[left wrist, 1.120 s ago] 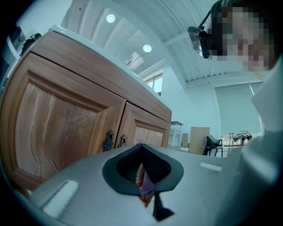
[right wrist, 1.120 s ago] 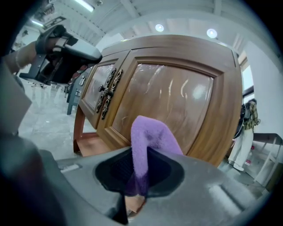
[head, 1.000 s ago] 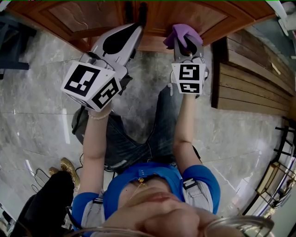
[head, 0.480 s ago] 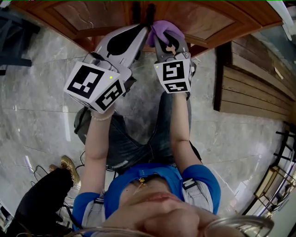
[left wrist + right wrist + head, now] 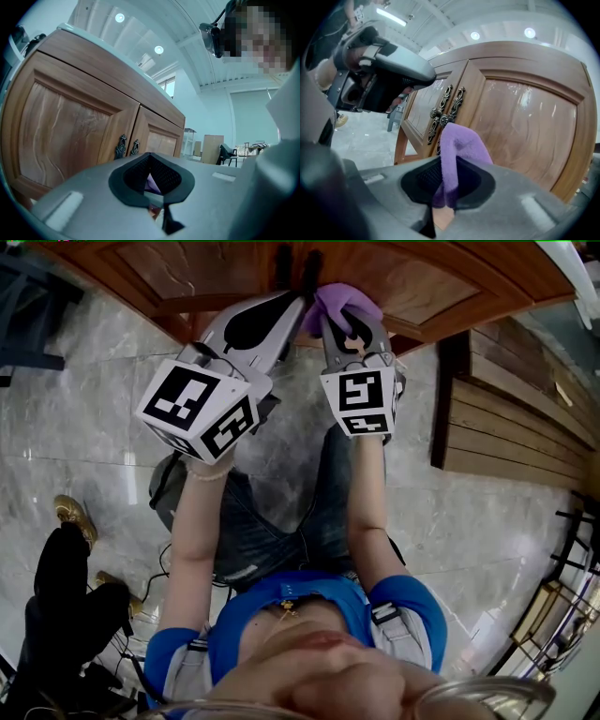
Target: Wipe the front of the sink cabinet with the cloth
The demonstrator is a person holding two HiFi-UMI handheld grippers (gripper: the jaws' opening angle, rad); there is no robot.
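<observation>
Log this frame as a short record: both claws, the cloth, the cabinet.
right claw: shut on purple cloth
left claw: shut, holding nothing, close beside the right one
cloth position: raised in front of the door handles; contact with the wood unclear
sink cabinet: both doors closed

The cloth [image 5: 459,145] is fuzzy, the cabinet doors [image 5: 525,126] glossy wood, the floor [image 5: 84,456] polished stone.

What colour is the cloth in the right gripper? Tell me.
Purple cloth; clearest in the right gripper view.
</observation>
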